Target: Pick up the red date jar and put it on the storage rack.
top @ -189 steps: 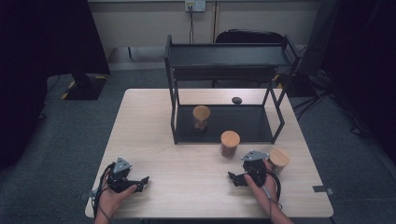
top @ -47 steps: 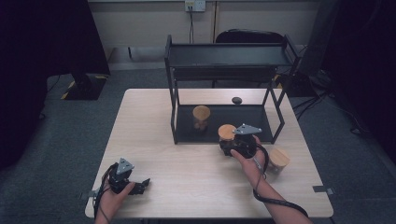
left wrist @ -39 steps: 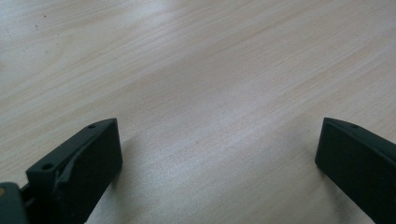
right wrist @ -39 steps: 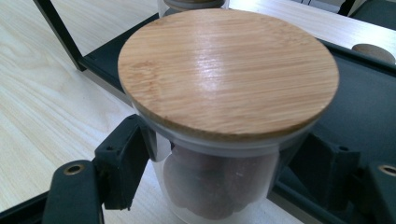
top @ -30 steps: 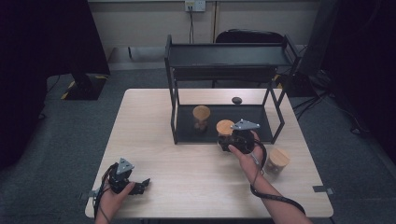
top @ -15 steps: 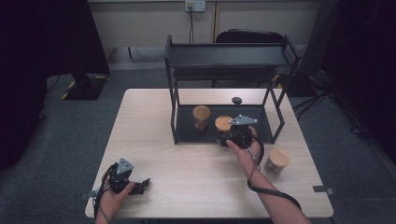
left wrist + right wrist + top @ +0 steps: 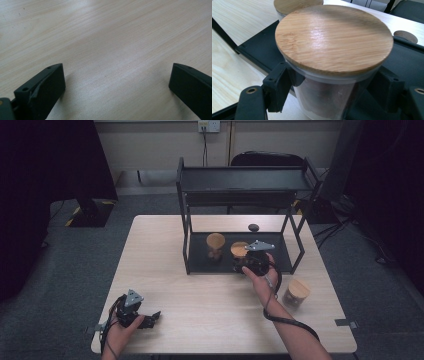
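A pale wooden table stands on grey carpet, with a dark curtain to the left, a wall socket on the back wall and a black chair tucked in behind. Down at the near left corner, the left gripper lies low on the wood in the person's left hand, and the left gripper view has its two black jaws spread wide with bare wood grain between them, nothing held. Moving right, a black two-level rack stands on the back half of the table, its lower shelf a dark tray. On that shelf, towards the left, stands a jar with a wooden lid. Just beside it comes the second jar, and the right gripper has it: the right gripper view shows the jaws pressed to the glass on either side below the round bamboo lid, with something brownish inside. That jar is at the front part of the lower shelf; whether it is touching the tray or lifted just clear, I can't tell. The right hand reaches forward to it, cable looping back along the forearm. Behind the rack, a small dark round object lies on the table. Far right, well apart, a third lidded jar stands on the bare table near the edge.
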`<state>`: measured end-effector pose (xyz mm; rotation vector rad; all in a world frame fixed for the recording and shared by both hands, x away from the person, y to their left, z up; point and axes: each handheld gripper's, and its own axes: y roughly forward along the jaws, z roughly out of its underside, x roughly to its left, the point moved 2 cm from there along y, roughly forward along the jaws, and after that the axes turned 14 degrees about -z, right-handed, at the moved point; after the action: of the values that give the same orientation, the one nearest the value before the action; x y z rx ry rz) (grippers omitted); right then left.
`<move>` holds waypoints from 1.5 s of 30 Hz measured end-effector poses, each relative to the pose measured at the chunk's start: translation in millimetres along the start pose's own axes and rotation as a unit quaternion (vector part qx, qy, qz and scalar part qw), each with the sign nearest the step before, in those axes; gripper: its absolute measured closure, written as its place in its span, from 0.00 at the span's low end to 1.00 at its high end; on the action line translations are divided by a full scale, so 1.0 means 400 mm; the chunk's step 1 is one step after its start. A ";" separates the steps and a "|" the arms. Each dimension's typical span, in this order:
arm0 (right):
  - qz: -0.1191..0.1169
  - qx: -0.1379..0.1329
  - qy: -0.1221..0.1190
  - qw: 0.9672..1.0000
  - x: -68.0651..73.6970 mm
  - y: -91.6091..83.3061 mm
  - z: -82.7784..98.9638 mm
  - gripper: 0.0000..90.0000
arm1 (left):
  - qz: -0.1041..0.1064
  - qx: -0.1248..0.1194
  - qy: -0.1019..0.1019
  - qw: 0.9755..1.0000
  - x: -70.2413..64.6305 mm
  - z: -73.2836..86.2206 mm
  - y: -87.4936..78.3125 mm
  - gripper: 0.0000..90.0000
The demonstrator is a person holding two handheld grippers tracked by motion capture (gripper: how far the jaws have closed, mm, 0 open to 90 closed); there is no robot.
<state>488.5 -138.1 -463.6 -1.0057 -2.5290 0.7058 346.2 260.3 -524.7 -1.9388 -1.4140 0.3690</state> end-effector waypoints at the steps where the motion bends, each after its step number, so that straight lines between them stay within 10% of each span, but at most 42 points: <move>1: 0.001 0.000 0.000 1.000 -0.002 0.003 -0.001 0.28 | 0.000 0.000 0.000 1.000 0.000 0.000 0.000 0.00; 45: 0.017 0.012 0.008 1.000 -0.047 0.078 -0.010 0.28 | 0.000 0.000 0.000 1.000 0.000 0.000 0.000 0.00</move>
<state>520.3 -130.4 -479.7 -1.0436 -2.4904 0.7330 346.2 260.3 -524.8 -1.9389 -1.4142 0.3692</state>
